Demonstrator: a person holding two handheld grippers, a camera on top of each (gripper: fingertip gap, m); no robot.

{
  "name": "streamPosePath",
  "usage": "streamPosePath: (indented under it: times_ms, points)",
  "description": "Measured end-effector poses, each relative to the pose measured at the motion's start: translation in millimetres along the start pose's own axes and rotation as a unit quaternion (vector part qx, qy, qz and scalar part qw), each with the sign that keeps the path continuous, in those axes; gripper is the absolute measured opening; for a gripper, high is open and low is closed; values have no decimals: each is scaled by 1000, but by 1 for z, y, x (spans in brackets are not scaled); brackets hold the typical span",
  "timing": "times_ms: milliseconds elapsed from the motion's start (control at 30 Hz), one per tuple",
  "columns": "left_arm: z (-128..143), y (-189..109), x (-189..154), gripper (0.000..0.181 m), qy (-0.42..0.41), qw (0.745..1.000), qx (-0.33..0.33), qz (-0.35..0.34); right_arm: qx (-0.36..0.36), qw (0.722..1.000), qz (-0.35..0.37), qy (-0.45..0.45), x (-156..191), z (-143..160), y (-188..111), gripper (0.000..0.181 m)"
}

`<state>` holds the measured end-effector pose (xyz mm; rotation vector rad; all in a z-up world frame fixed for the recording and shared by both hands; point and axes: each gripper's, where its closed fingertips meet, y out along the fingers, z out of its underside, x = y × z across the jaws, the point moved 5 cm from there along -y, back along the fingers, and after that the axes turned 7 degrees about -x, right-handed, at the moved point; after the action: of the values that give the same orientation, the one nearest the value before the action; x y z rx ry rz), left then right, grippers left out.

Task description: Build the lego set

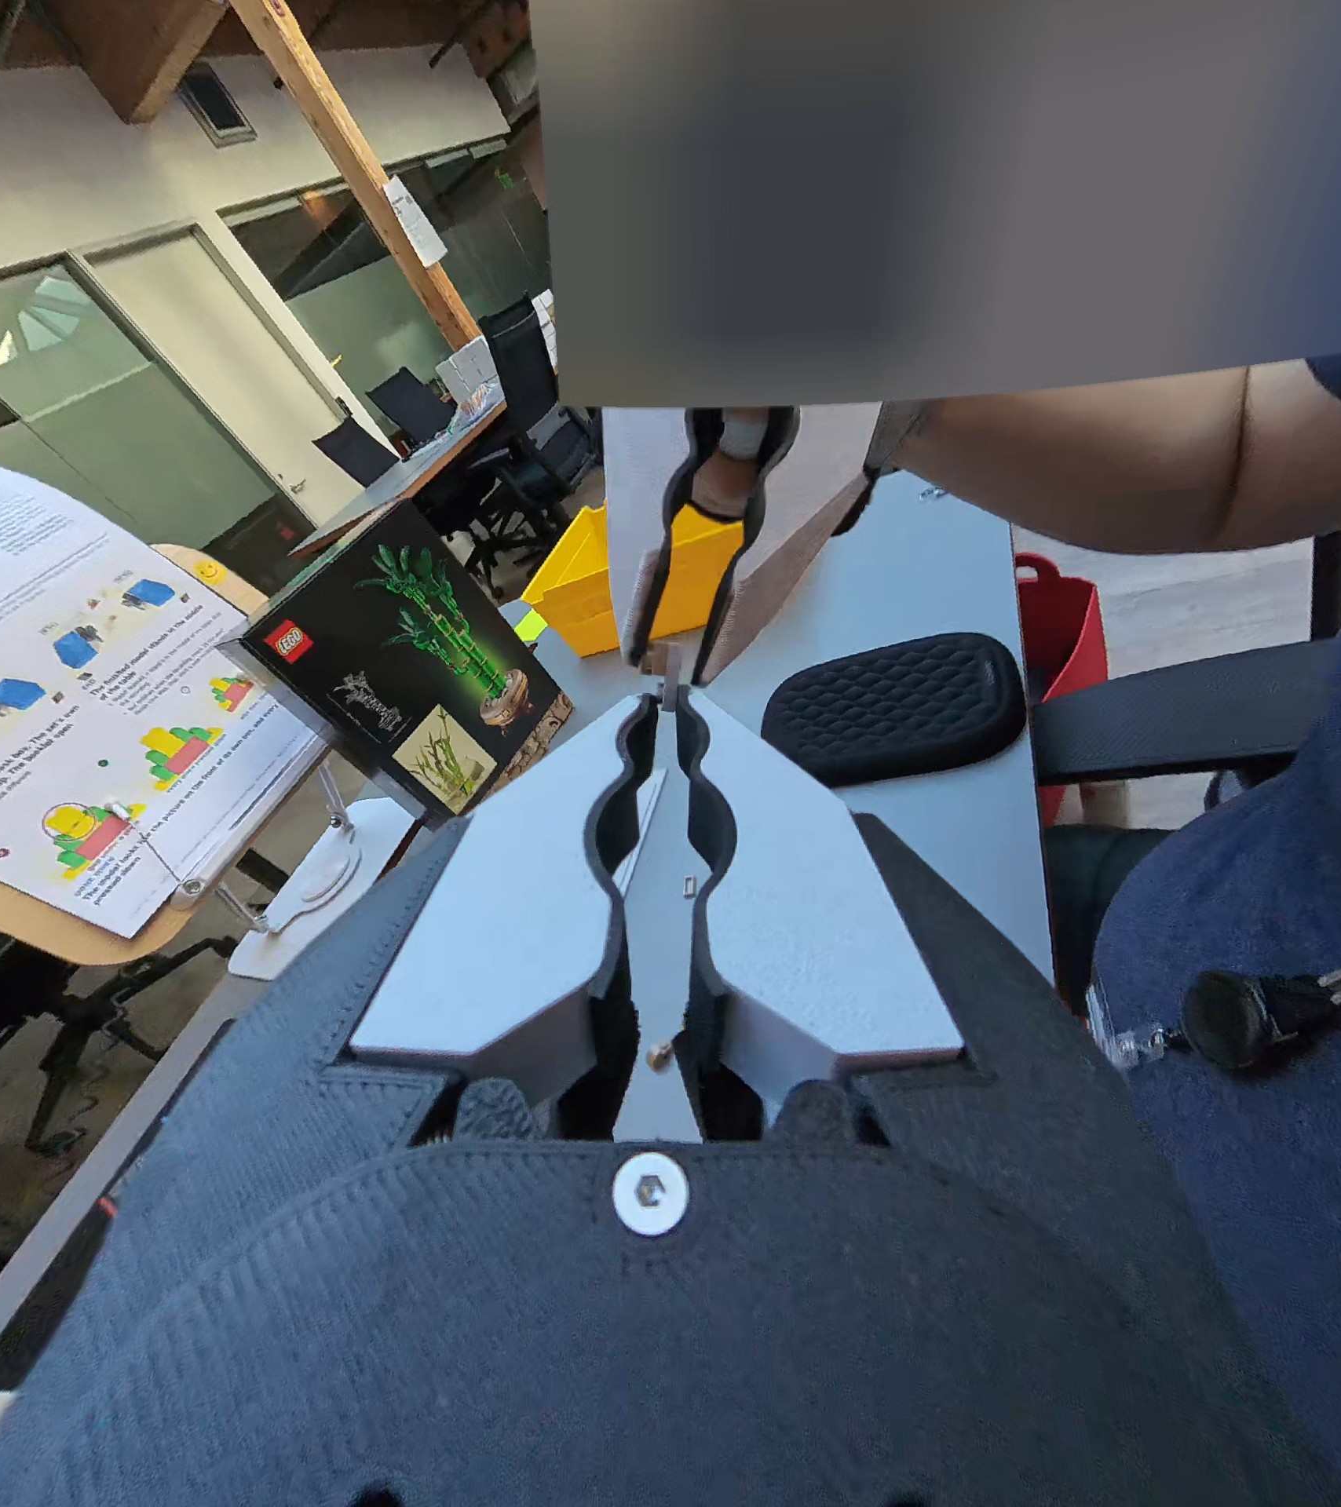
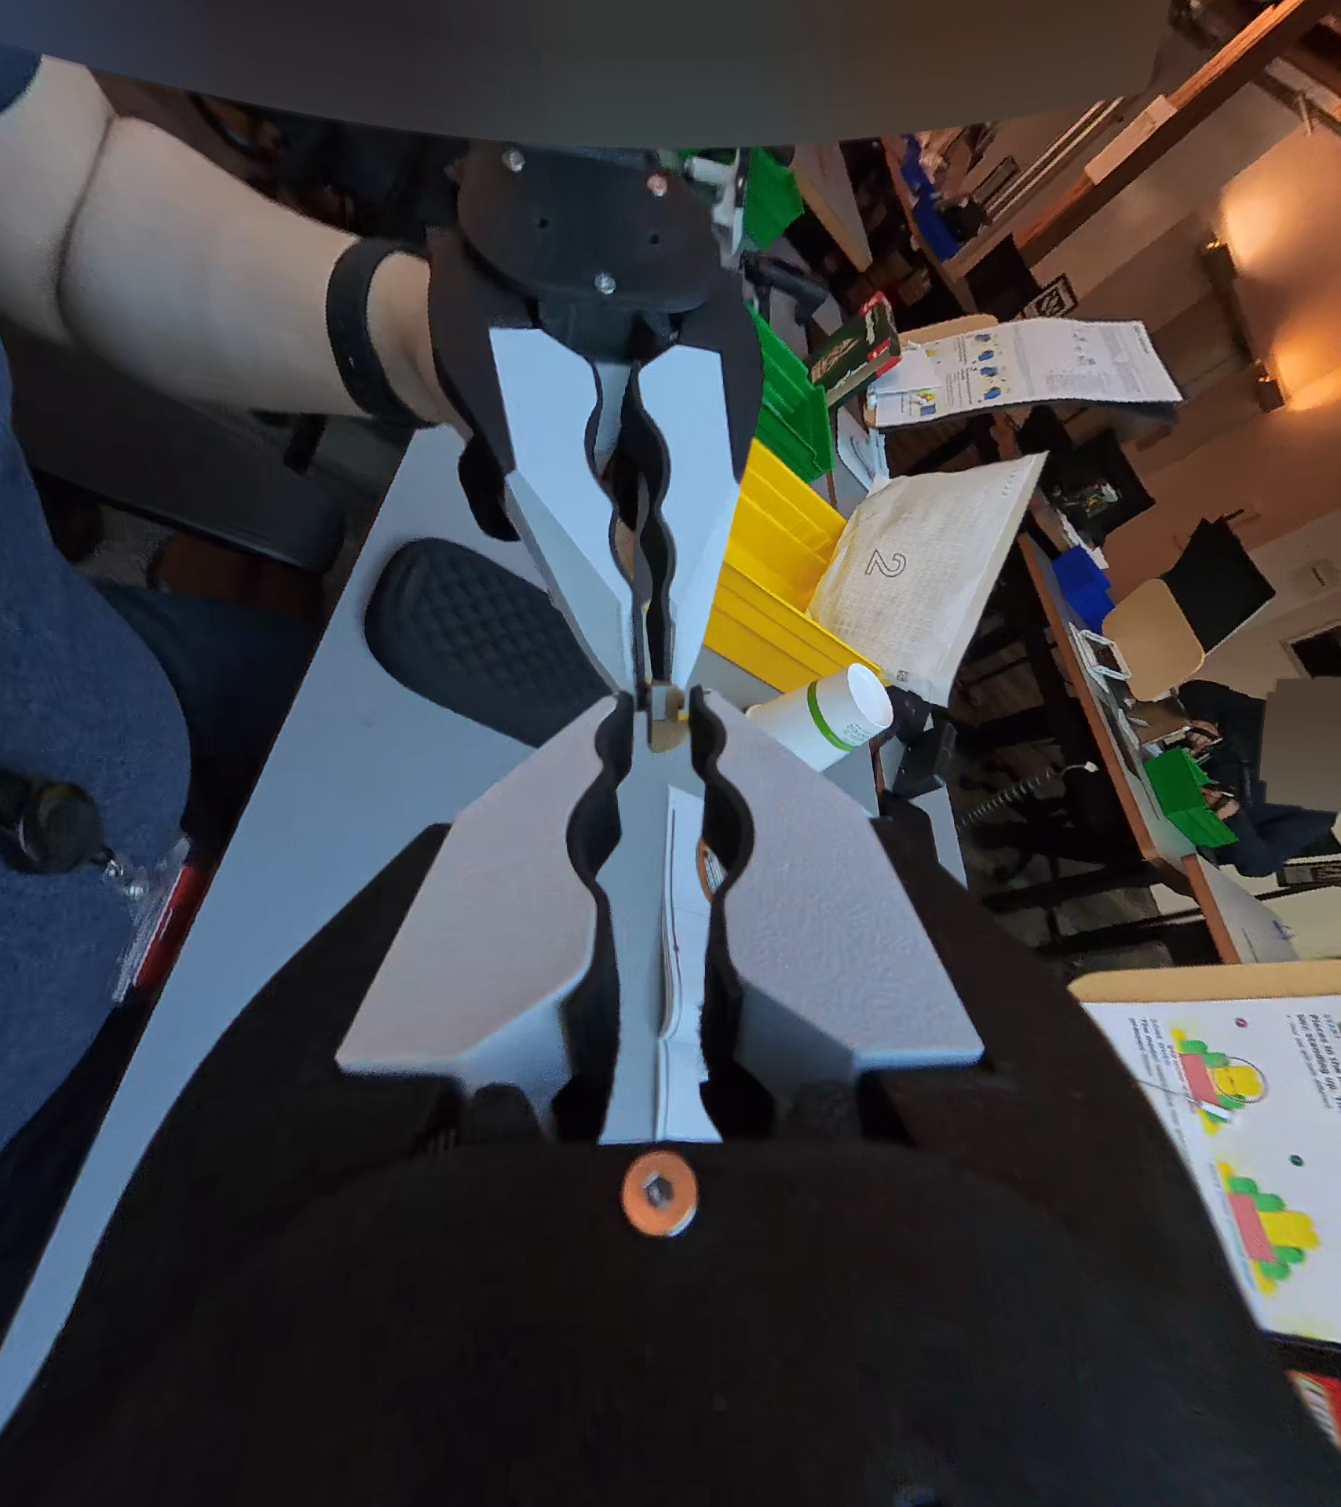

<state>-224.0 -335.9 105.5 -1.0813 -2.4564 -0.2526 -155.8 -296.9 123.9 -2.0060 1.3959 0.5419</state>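
Risk, judged from the present pose: both tongs meet tip to tip in mid-air above the counter (image 1: 936,571), each pinching only a sliver of a small part. A slight misalignment or sideways push during mating could twist a piece out of its grip; it would drop to the counter or off its edge toward the floor. Squeezing harder could also pop the piece out sideways.

Left tongs (image 1: 669,693): nearly closed, clenched on a small grey-tan lego piece (image 1: 671,669) right at the tips. Only a narrow slit remains between the fingers.

Right tongs (image 2: 661,708): likewise almost closed, gripping a small tan lego piece (image 2: 663,718) at the very tips. In the right wrist view the two held pieces appear to touch; whether they are already seated together I cannot tell.

Beyond the tips: a black wrist rest (image 1: 896,705) lies on the counter, well below the work. A yellow bin (image 2: 781,587) sits farther out, a white paper cup (image 2: 826,718) lying beside it. The lego box (image 1: 406,660) stands to the left, next to an instruction sheet (image 1: 55,693) on a stand.
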Motion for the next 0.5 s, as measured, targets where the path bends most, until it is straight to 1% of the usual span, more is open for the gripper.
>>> streamPosePath:
  times_ms: [33,100,167,233,367,467,500]
  points:
    - [0,-1,0,3,-4,1000,-14,-1,-21,1000,4,14,-1,1,-2,20]
    - [1,-3,2,3,-18,999,-37,-8,-60,997,4,47,0,6,-6,25]
    - [3,-3,1,3,-43,998,-46,3,-102,992,8,76,0,11,-8,25]
    - [8,-2,1,3,-52,998,-42,7,-136,985,11,102,1,13,-9,24]
    - [11,0,1,3,-60,997,-41,16,-136,984,15,114,3,23,-2,22]
    - [10,1,1,3,-59,997,-45,19,-153,981,10,121,3,25,-1,16]
    - [9,1,0,3,-63,996,-49,25,-162,979,8,125,3,25,-1,9]
